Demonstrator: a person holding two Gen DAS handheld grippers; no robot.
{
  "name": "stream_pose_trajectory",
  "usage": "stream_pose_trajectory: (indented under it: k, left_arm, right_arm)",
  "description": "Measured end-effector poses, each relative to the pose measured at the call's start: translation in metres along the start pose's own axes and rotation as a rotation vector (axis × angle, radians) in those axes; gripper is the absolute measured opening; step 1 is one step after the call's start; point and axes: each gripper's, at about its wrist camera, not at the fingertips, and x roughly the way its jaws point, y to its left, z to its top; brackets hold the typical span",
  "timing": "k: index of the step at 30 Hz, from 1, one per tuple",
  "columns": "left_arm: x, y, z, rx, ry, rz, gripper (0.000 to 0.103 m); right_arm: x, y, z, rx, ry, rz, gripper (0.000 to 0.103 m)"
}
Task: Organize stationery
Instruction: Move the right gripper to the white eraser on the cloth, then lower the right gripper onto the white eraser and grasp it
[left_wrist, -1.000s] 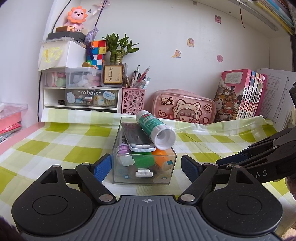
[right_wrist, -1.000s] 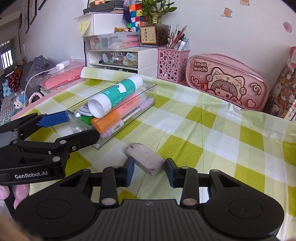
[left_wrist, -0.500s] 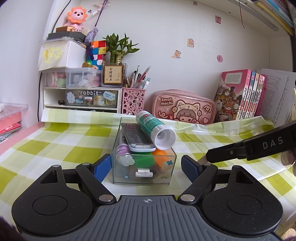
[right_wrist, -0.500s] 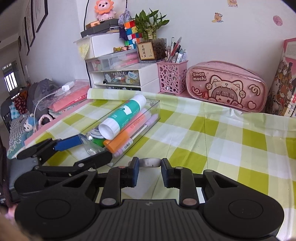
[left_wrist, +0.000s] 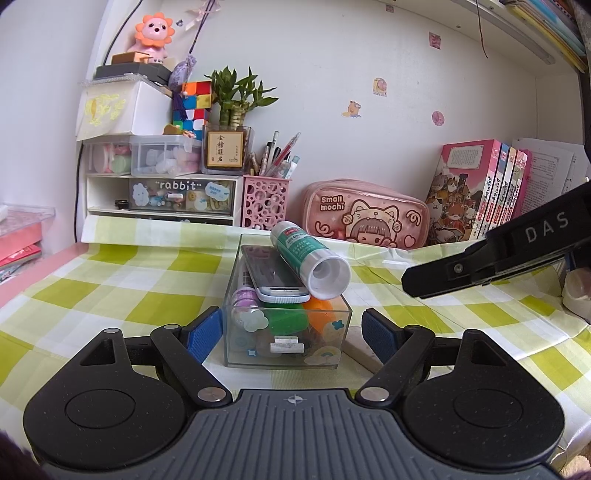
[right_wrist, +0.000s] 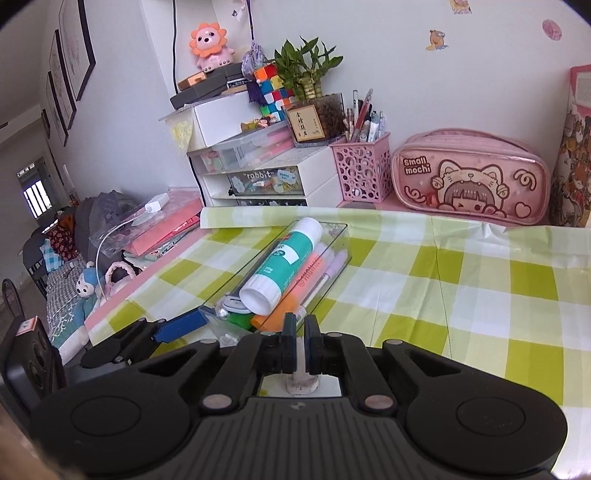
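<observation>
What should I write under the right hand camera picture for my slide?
The right gripper pinches a pale eraser just in front of the clear box of glue and markers.

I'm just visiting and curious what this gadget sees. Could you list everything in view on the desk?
box: one, clear, mid-cloth
glue stick: one, green and white, atop the box
markers: several, orange, green, lilac, in the box
eraser: one, off-white, pinched in the right claw
pouch: one, pink, by the wall
pen cup: one, pink, left of the pouch
drawers: one stack, white, back left
plant: one, green, above the drawers
books: a row, mostly pink, back right
cloth: one, green and white check
left claw: black, open, either side of the box
right claw: black, jaws just closed, shut on the eraser
</observation>
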Motion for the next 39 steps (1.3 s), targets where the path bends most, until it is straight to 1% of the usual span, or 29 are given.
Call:
stream_pose_trajectory:
  k: [2,3,4,5,6,7,9,12,16,18,21,26,30,31,34,36,39]
  left_arm:
    - [0.000,0.000,0.000,-0.003,0.002,0.001,0.079]
    - [0.001,0.000,0.000,-0.008,0.003,0.006,0.076]
    - [0.001,0.002,0.001,-0.022,0.007,0.012,0.075]
    - [0.002,0.003,0.001,-0.033,0.010,0.007,0.075]
    - [0.002,0.004,0.002,-0.035,0.012,0.004,0.075]
    - [0.001,0.004,0.002,-0.034,0.011,0.005,0.075]
    - [0.001,0.003,0.002,-0.031,0.011,0.006,0.075]
    - [0.001,0.005,0.002,-0.035,0.009,0.006,0.074]
    - [0.001,0.008,0.001,-0.050,0.004,0.015,0.075]
    - [0.000,0.009,0.001,-0.052,-0.001,0.017,0.075]
    - [0.000,0.009,0.001,-0.052,-0.002,0.017,0.075]
    - [0.000,0.009,0.001,-0.053,-0.003,0.016,0.075]
    - [0.000,0.009,0.001,-0.053,-0.003,0.016,0.075]
    - [0.000,0.009,0.001,-0.053,-0.003,0.016,0.075]
    - [0.000,0.009,0.001,-0.053,-0.003,0.016,0.075]
    - [0.000,0.009,0.001,-0.052,-0.003,0.016,0.075]
    - [0.000,0.009,0.001,-0.053,-0.003,0.016,0.075]
  right_arm:
    - [0.007,-0.003,-0.002,0.012,0.024,-0.011,0.016]
    - [0.010,-0.006,-0.003,0.018,0.038,-0.017,0.016]
    - [0.012,-0.007,-0.005,0.019,0.048,-0.019,0.020]
    - [0.012,-0.009,-0.006,0.013,0.059,-0.014,0.025]
    - [0.012,-0.010,-0.008,0.006,0.065,-0.007,0.028]
    - [0.012,-0.010,-0.010,-0.003,0.069,-0.001,0.036]
    - [0.012,-0.011,-0.013,-0.030,0.087,-0.002,0.043]
    - [0.010,-0.005,-0.018,-0.112,0.112,-0.016,0.044]
    - [0.013,0.008,-0.028,-0.226,0.155,0.008,0.044]
    - [0.018,0.014,-0.034,-0.280,0.181,-0.014,0.044]
    - [0.020,0.023,-0.037,-0.334,0.179,-0.039,0.044]
    - [0.026,0.024,-0.035,-0.325,0.150,-0.056,0.044]
    - [0.028,0.016,-0.034,-0.290,0.130,-0.073,0.043]
    - [0.027,0.014,-0.033,-0.279,0.124,-0.075,0.042]
    - [0.024,0.002,-0.031,-0.223,0.105,-0.090,0.030]
    - [0.022,-0.008,-0.028,-0.166,0.087,-0.110,0.030]
    - [0.019,-0.016,-0.027,-0.130,0.081,-0.128,0.030]
